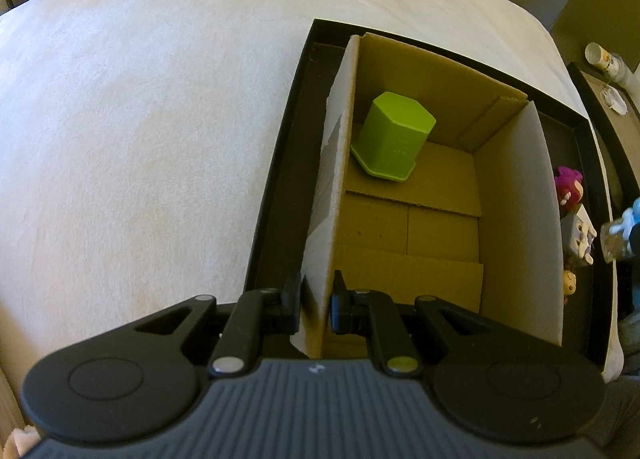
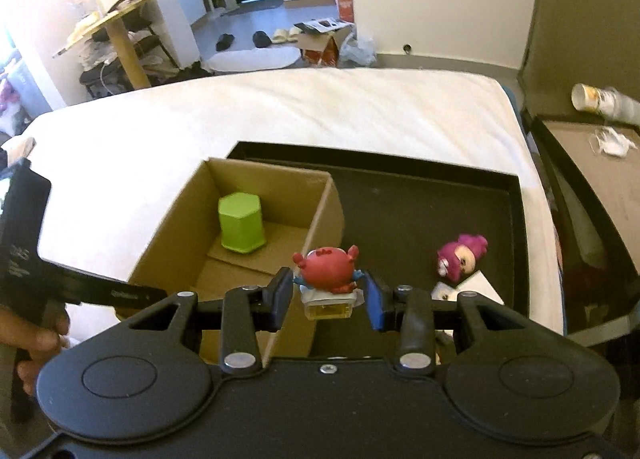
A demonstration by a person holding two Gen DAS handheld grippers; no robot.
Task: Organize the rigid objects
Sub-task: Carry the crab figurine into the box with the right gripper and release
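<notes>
L gripper (image 1: 316,305) is clamped on a thin wall; R gripper (image 2: 328,299) is closed round sth held aloft.

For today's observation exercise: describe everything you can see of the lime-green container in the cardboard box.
The lime-green container is a six-sided, smooth, plastic-looking tub standing upside down: flat closed base on top, flared rim at the bottom, faint embossed markings on one side. It rests on the floor of the cardboard box, in the far left corner by the walls. No tongs touch it.
</notes>
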